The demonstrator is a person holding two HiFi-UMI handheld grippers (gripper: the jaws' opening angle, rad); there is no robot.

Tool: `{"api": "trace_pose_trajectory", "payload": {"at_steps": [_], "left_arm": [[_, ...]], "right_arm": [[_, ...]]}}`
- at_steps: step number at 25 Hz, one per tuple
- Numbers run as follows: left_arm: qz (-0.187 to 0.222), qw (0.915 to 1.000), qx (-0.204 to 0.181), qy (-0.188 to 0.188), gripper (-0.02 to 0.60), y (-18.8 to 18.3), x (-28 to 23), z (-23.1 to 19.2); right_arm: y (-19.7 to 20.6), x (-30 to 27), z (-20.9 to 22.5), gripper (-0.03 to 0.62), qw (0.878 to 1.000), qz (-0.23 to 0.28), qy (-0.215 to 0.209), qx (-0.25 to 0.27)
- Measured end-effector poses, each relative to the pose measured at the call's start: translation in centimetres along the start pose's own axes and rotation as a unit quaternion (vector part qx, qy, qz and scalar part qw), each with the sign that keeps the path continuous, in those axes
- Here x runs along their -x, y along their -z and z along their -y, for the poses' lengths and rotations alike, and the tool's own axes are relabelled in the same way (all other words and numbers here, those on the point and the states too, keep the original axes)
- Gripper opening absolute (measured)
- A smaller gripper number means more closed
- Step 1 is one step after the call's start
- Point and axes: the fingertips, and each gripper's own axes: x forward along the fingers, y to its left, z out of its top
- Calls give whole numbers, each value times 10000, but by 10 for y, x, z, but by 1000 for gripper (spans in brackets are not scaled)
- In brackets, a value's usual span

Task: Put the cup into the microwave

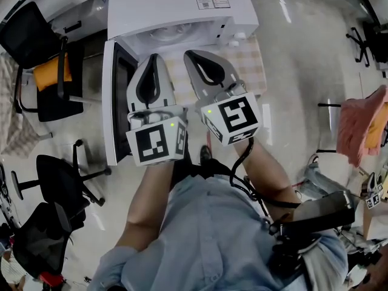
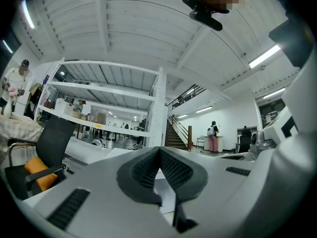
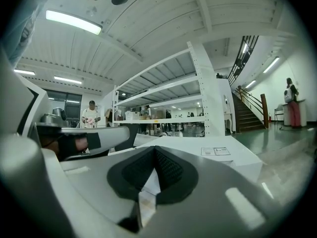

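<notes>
Left claw (image 1: 154, 58) and right claw (image 1: 191, 56) hang pressed together, empty, before the microwave (image 1: 182, 8), whose door (image 1: 110, 102) stands open. No cup shows, so moves should clear that door.

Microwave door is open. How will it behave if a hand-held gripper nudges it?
The door likely swings on its hinge at the microwave's left side rather than flexing; it looks like a rigid panel. It is probably light to push, since it stands wide open unsupported.
</notes>
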Motion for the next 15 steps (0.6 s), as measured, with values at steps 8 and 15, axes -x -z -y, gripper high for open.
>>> {"api": "trace_pose_trajectory", "payload": {"at_steps": [8, 15], "left_arm": [[-39, 10000, -1, 44, 6, 2, -3, -2], [-76, 10000, -9, 45, 6, 3, -8, -5]], "right_arm": [[0, -4, 0, 0, 10000, -29, 48, 22], [2, -9, 3, 2, 10000, -49, 71, 40]]}}
